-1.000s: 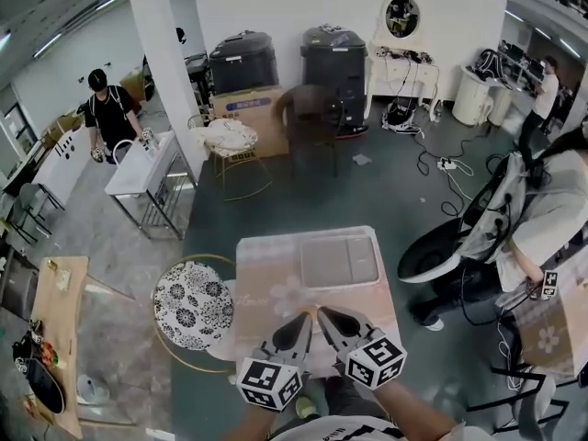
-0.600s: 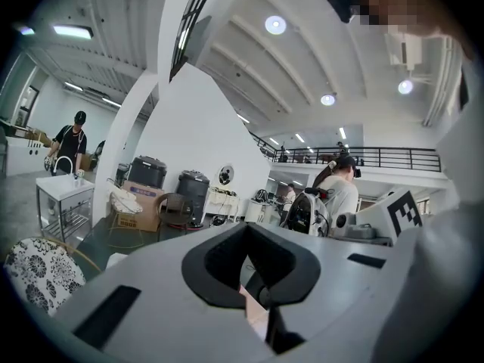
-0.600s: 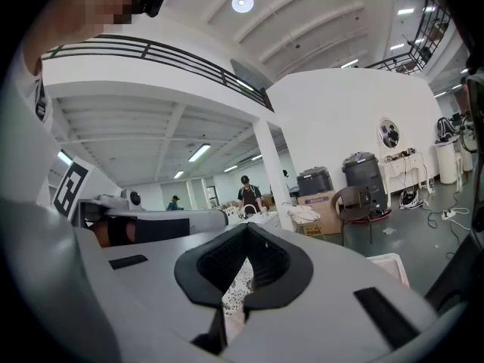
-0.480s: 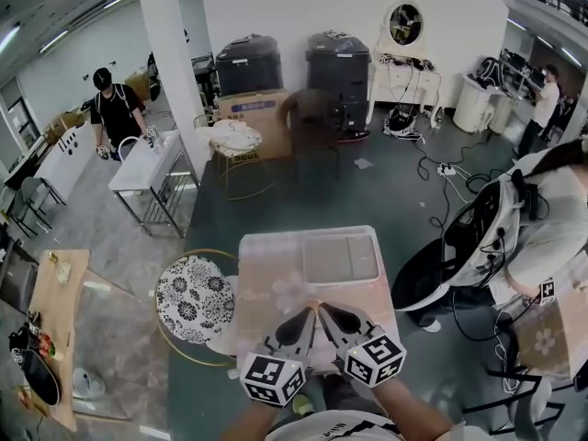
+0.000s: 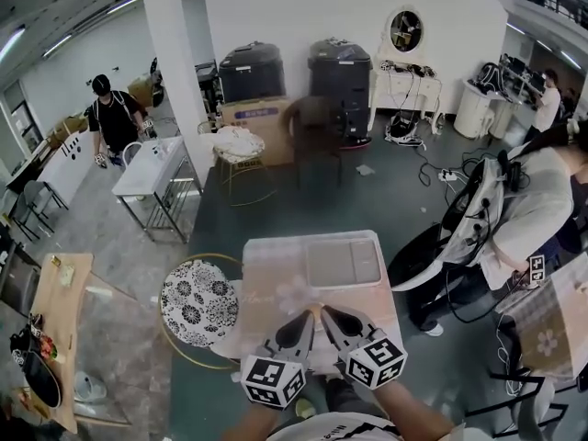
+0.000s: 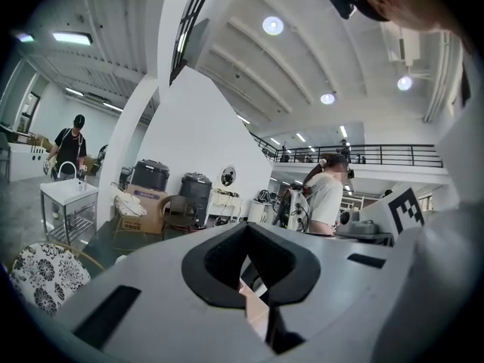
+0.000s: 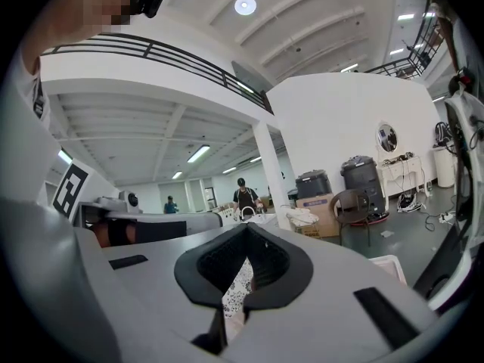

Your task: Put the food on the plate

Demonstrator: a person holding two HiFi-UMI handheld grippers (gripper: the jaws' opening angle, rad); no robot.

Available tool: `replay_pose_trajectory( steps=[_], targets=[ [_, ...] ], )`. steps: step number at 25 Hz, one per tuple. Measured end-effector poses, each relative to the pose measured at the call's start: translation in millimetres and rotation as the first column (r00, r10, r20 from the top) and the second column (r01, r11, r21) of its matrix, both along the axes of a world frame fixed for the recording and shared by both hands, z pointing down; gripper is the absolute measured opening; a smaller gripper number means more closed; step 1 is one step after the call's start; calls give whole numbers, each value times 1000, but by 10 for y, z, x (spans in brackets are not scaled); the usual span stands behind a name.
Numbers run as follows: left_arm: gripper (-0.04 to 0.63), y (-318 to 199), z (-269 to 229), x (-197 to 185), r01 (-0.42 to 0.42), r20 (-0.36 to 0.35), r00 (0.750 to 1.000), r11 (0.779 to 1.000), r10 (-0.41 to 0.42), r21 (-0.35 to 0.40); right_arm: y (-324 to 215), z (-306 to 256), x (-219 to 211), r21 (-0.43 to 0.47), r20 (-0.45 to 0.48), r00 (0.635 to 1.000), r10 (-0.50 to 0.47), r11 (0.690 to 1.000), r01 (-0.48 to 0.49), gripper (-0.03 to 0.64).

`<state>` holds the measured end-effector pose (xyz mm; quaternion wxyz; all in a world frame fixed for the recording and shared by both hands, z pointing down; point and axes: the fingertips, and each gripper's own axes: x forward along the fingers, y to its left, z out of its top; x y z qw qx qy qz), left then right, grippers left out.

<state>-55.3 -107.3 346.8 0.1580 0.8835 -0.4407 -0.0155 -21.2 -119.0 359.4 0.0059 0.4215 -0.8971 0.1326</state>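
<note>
Both grippers are held low over the near edge of a small table with a pink cloth [image 5: 276, 283], their tips side by side and pointing away from me. My left gripper [image 5: 306, 318] is shut with nothing in it, and its jaws meet in the left gripper view [image 6: 246, 227]. My right gripper [image 5: 325, 313] is also shut and empty, its jaws together in the right gripper view [image 7: 246, 230]. A shallow white rectangular tray [image 5: 343, 263] lies on the far right part of the table. I see no food on the table.
A round chair with a black-and-white patterned seat [image 5: 196, 301] stands against the table's left side. A person in a white shirt [image 5: 514, 219] stands close at the right. A wooden table [image 5: 55, 338] is at the far left. Cables lie on the floor behind.
Both grippers stay where they were, still shut. The person at the right has shifted and straightened up. My view has drifted slightly.
</note>
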Motion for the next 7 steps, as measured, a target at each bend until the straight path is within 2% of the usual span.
replay_pose_trajectory(
  steps=[7],
  targets=[
    [6, 14, 24, -3, 8, 1, 1000, 1000, -8, 7, 14, 18, 23, 11, 1, 1000, 0, 1000, 0, 14]
  ],
)
